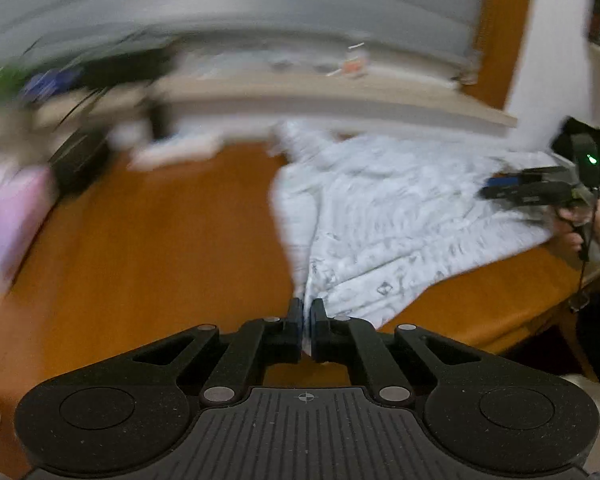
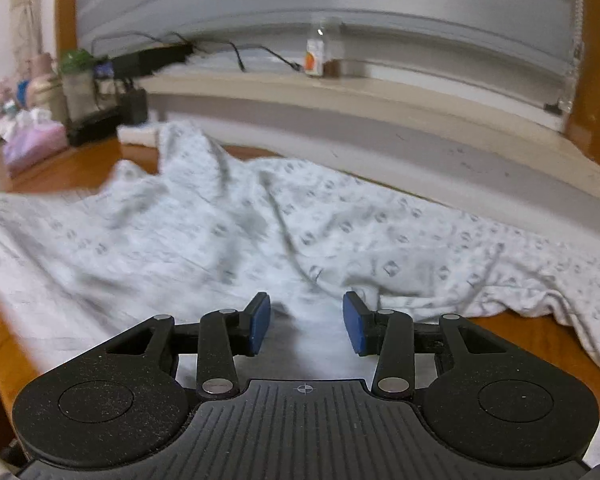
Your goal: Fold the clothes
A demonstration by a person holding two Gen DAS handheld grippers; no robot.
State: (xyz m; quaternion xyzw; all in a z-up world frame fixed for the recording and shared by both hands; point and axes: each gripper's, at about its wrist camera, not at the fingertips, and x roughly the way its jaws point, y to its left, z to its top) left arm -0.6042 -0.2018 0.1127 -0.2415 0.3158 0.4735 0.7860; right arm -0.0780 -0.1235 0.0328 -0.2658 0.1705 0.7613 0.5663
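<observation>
1. One patterned white garment [image 2: 260,220], spread rumpled across wooden counter [image 1: 148,240], below windowsill [image 2: 340,92].
2. Left tool [image 1: 307,318]: jaws clamped tight on a pinched fold at garment's near edge.
3. Right tool [image 2: 306,320]: blue pads [image 2: 260,320] parted, poised over cloth, gripping nothing.

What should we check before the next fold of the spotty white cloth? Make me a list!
1. Left gripper pinching the cloth: ok, shut on its edge.
2. Right gripper holding cloth: not ok, open, cloth lies loose between its pads.
3. Cloth lying flat: not ok, wrinkled and bunched.
4. Cloth fully on the wooden table: cannot tell, the edges are cut off or blurred.
5. Space on the table for folding: ok, bare wood beside the cloth.
</observation>
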